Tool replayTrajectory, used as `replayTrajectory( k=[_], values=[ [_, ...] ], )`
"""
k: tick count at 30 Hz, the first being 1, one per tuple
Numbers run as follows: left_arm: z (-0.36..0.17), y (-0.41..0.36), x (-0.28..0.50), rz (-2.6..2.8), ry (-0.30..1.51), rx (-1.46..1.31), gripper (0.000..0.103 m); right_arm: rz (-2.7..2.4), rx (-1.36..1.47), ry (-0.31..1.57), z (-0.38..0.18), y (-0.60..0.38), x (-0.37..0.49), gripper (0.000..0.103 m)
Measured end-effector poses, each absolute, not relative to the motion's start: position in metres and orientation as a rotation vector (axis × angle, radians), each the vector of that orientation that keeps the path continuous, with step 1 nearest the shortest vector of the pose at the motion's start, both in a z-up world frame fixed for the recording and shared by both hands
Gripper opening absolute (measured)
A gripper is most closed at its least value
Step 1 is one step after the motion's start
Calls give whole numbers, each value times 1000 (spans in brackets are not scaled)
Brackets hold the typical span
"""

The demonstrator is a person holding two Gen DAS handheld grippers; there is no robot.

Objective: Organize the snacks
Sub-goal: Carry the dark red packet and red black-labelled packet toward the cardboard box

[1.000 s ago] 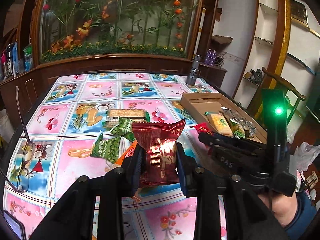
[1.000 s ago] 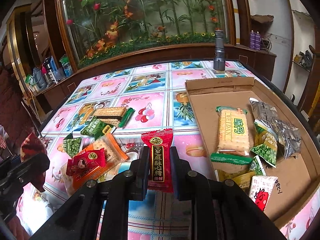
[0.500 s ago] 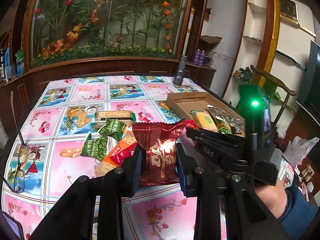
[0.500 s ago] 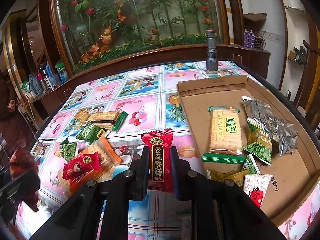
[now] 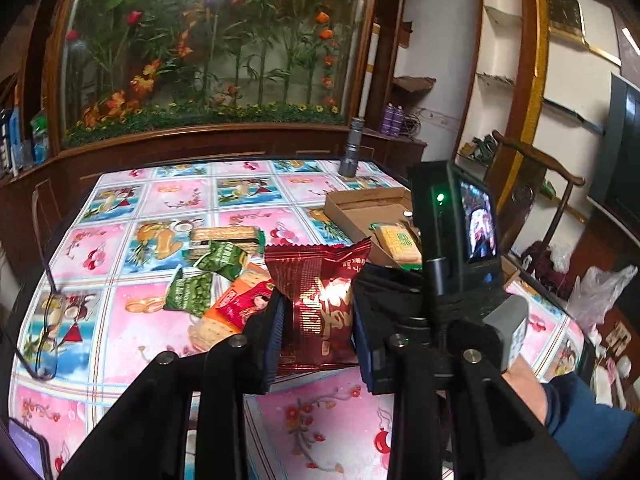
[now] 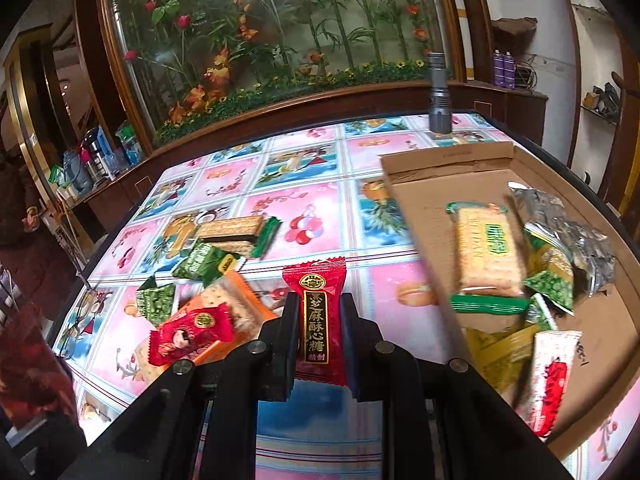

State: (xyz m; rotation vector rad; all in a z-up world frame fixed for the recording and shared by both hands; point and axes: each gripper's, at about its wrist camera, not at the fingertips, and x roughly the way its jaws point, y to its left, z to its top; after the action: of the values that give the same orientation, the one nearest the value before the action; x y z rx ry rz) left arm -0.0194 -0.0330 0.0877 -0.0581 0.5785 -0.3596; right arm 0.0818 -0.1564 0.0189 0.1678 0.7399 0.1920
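**Snacks gripped in both tools above the patterned surface**

Snacks (image 6: 208,264) lie mid-left on the pink-tiled surface (image 6: 320,168); others fill the cardboard box (image 6: 420,200) at right. Left tool (image 5: 318,320) clenches a dark-red bag (image 5: 320,292); right tool (image 6: 318,328) clenches a red candy (image 6: 316,312). A flower display (image 6: 280,40) stands behind.

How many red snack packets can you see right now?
4: dark red packet in the left gripper, red candy in the right gripper, one on the table pile, one in the cardboard box. Others may be hidden.
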Motion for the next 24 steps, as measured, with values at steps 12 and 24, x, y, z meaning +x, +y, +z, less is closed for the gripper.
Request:
replayTrajectory(
  k=[12,24],
  values=[
    [89,-16,-19,-270,581,-66,30,213,133,755,13,-128,91,20],
    [87,-18,-14,-245,595,-74,30,234,152,742,16,-130,90,20]
  ],
)
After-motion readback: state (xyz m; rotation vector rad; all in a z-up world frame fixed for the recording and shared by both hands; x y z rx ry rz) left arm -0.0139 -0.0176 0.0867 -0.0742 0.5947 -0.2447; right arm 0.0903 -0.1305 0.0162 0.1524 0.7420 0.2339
